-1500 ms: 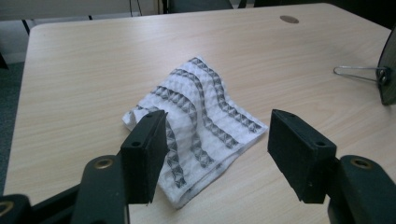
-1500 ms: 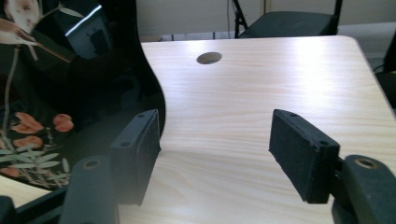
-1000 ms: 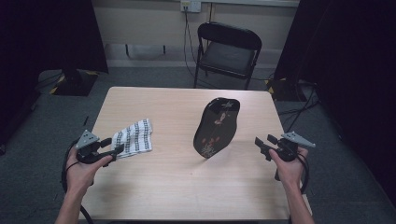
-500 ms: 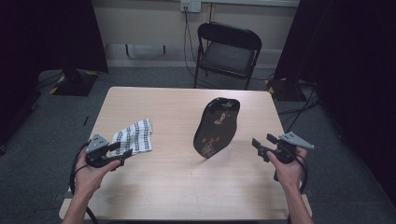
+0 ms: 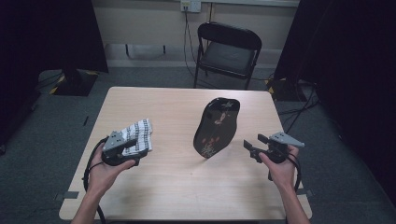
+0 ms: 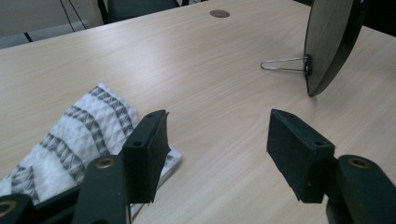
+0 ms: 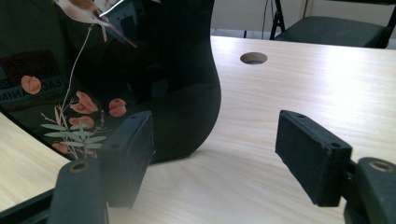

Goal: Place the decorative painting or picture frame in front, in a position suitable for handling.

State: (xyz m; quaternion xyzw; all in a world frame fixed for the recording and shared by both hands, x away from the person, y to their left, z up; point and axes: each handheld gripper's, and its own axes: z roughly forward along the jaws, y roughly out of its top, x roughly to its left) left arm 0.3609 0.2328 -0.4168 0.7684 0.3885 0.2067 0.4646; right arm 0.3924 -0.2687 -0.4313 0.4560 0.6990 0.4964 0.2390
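From my left tongs' camera, the tray (image 6: 331,42) is cut off by the top and right edges, and its near tong covers part of the cloth (image 6: 79,135), which runs off the left edge. From my right tongs' camera, the tray's painted face runs past the top and left edges; lettering reflected in it is blurred.

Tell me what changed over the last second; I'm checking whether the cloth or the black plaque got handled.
The left gripper moved rightward over the near edge of the striped cloth, jaws open and empty. The right gripper kept its place; its jaws have just been opening, with nothing between them. The cloth and the black lacquered plaque on its wire stand stayed put on the table.
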